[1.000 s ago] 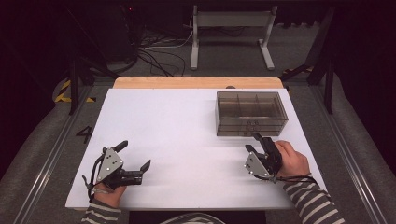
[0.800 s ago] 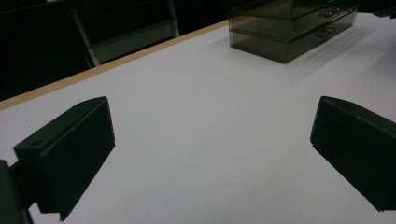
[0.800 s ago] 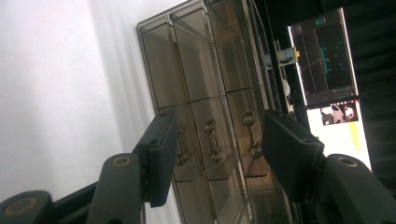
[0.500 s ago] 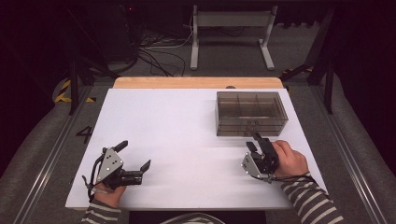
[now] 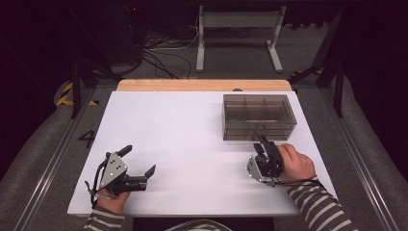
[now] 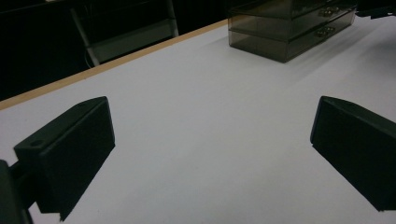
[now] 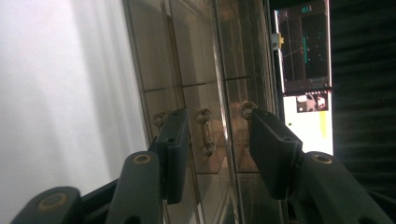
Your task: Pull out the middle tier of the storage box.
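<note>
A smoked clear drawer box stands at the back right of the white table. My right gripper is turned on its side just in front of the box, tips at the lower drawer's front. In the right gripper view its jaws stand open on either side of a small metal drawer handle, not touching it. My left gripper rests at the front left of the table, open and holding nothing. In the left gripper view its jaws are spread wide, with the drawer box far off.
A wooden strip runs along the table's far edge. Beyond it are a metal stand and cables on the floor. White tabletop stretches between the two grippers.
My right gripper has edged forward and left toward the drawer box front. The left gripper has stayed in place.
</note>
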